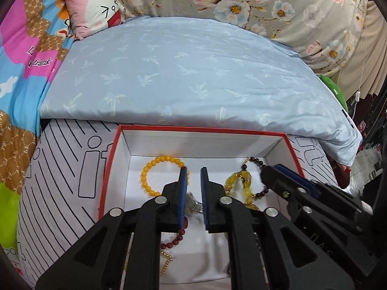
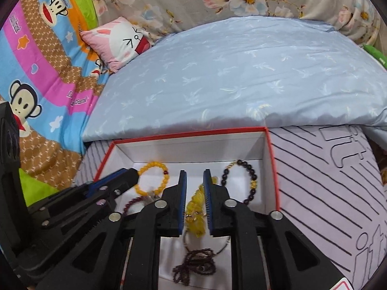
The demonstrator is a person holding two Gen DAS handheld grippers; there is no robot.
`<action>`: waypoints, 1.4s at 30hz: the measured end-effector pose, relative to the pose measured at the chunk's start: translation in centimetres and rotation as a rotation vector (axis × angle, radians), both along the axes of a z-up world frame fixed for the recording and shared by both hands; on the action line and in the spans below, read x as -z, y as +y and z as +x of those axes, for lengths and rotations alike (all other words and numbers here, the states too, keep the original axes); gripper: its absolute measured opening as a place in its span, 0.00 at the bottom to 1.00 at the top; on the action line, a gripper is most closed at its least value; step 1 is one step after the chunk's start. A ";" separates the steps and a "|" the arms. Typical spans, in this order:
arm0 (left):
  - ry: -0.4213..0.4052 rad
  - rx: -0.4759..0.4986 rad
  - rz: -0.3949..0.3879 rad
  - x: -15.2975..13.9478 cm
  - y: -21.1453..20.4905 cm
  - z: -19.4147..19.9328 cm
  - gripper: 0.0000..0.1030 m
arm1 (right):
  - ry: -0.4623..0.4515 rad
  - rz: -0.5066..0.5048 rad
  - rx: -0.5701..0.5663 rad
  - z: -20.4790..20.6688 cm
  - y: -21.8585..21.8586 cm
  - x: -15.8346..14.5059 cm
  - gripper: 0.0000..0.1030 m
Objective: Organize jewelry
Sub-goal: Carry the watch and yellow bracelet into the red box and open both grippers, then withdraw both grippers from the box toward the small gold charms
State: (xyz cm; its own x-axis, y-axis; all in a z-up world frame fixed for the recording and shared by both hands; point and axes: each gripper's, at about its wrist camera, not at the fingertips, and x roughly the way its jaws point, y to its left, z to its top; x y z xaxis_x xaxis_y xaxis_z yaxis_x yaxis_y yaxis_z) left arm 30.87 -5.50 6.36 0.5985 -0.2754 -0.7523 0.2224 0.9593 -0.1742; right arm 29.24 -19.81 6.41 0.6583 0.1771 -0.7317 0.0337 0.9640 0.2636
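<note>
Blue bedding (image 1: 183,72) on a bed backs a red-rimmed box (image 1: 200,130) holding the jewelry. Inside the box, both claws hang released: the left claw (image 1: 193,169) beside the yellow bead bracelet (image 1: 154,166), the right claw (image 2: 194,172) straddling a yellow tangle (image 2: 197,204) left of the dark bracelet (image 2: 251,176). Best to pinch one strand and lift slowly so neighbours don't snag.

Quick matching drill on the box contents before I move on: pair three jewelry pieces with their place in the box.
Things:
1. yellow bead bracelet
2. dark bead bracelet
3. maroon bead necklace

Places:
a. far right corner
b. near end, under the right gripper
c. far left corner

Pairs: 1-c, 2-a, 3-b
</note>
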 end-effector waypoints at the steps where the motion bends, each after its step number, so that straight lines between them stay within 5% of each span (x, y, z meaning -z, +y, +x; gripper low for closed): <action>1: -0.006 -0.009 0.005 -0.1 0.0 -0.1 0.21 | -0.006 -0.004 0.007 -0.2 -0.2 0.0 0.22; 23: -0.081 -0.067 0.117 -1.4 2.8 -8.8 0.31 | -0.030 -0.039 0.003 -10.1 0.9 -1.4 0.22; 42: 0.014 -0.053 0.120 1.8 4.1 -19.4 0.31 | 0.040 -0.046 -0.026 -21.0 2.7 0.8 0.22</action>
